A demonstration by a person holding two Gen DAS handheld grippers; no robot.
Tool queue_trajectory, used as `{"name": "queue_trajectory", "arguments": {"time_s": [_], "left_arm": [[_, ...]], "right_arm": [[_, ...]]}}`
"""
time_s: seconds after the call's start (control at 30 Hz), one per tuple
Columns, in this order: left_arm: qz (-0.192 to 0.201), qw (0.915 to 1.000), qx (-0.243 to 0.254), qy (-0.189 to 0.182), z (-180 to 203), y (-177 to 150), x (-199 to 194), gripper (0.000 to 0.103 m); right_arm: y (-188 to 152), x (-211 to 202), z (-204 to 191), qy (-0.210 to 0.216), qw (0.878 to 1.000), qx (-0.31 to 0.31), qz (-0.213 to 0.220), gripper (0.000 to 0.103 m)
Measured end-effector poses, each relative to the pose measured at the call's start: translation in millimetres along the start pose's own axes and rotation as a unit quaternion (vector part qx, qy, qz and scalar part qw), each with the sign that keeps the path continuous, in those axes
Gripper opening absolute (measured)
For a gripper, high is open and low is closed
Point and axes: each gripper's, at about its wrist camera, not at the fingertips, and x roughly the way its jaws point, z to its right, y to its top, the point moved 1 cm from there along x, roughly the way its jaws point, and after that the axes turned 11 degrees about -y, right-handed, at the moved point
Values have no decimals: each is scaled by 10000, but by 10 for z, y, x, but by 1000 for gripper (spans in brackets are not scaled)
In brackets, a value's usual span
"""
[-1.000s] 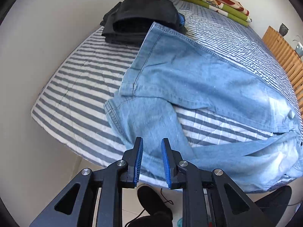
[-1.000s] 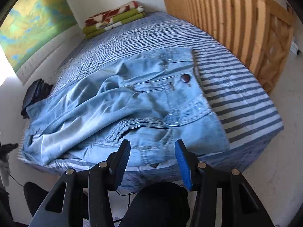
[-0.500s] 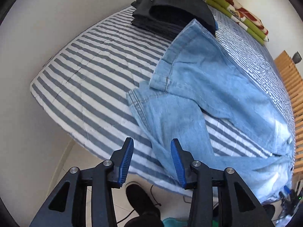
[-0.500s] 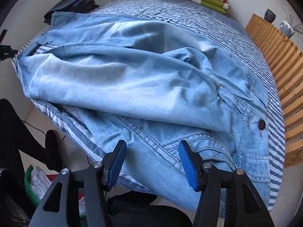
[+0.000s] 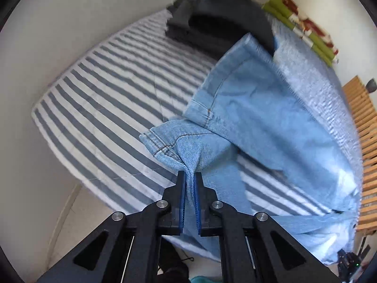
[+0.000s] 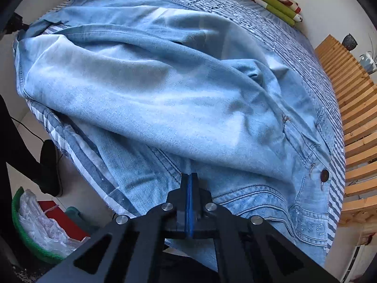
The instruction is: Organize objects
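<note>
We see a bed [image 5: 99, 108] with striped sheet carrying light-blue jeans [image 5: 271, 118] at centre, folded dark clothes [image 5: 212, 23] at top, green-red blanket [image 5: 306, 30] upper right.

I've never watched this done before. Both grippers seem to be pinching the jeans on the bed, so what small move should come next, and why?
Probably lift both a little and draw them apart. The left hand-held gripper is closing on a leg hem of the jeans, the right is shut on denim near the waistband, and the cloth between lies rumpled on the bed.

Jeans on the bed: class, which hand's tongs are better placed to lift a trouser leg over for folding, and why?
Left. The left tongs are closing on a leg of the jeans near its hem, with fabric pinched between them. The right tongs sit shut near the waistband.
</note>
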Motion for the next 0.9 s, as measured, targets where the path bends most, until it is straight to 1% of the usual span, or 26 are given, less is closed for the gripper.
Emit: {"name": "queue_trajectory", "arguments": {"time_s": [0.07, 0.13, 0.2, 0.27, 0.3, 0.33, 0.37, 0.4, 0.43, 0.47, 0.5, 0.53, 0.57, 0.67, 0.73, 0.83, 0.87, 0.9], "left_arm": [[261, 9996, 120, -34, 74, 31, -321, 6], [497, 9983, 274, -88, 214, 82, -626, 6], [736, 9962, 466, -75, 390, 139, -901, 6], [892, 9940, 625, -43, 550, 167, -1081, 6], [980, 9924, 744, -9, 643, 167, -1169, 7], [1047, 9907, 870, 71, 702, 161, -1230, 7], [1101, 9890, 966, 211, 758, 168, -1256, 7], [1136, 9879, 1007, 302, 800, 154, -1278, 7], [1122, 9881, 1001, 331, 808, 141, -1266, 7], [1079, 9885, 994, 358, 803, 125, -1247, 7], [1032, 9892, 959, 412, 779, 106, -1209, 7], [994, 9900, 907, 414, 755, 94, -1181, 7], [950, 9912, 832, 398, 709, 85, -1147, 7], [767, 9950, 534, 365, 542, 102, -986, 7], [676, 9963, 368, 384, 456, 143, -883, 7], [613, 9969, 252, 413, 458, 215, -749, 7], [611, 9969, 247, 420, 474, 260, -723, 7], [625, 9966, 259, 481, 500, 307, -697, 7]], "right_arm": [[-1, -142, 115, -35, 9995, 224, 214, 0], [36, -274, 298, -96, 9978, 495, 437, 0], [64, -403, 444, -70, 9955, 709, 617, 0], [83, -485, 533, -143, 9940, 789, 745, 0], [96, -503, 555, -28, 9937, 791, 796, 0], [125, -496, 571, 221, 9937, 735, 811, 0], [146, -460, 554, 464, 9940, 647, 746, 3], [142, -428, 499, 694, 9942, 531, 628, 13], [125, -415, 426, 835, 9939, 389, 606, 19], [107, -433, 331, 856, 9938, 239, 667, 28], [92, -423, 240, 905, 9936, 48, 674, 33], [77, -403, 145, 989, 9930, -160, 633, 33], [83, -358, 65, 986, 9928, -341, 586, 36], [116, -171, -81, 785, 9936, -685, 426, 37], [161, -6, -123, 730, 9933, -851, 291, 37], [211, 226, -180, 612, 9922, -1081, 76, 37], [213, 298, -202, 605, 9916, -1143, -9, 36], [214, 299, -198, 670, 9918, -1086, 57, 30]]}}
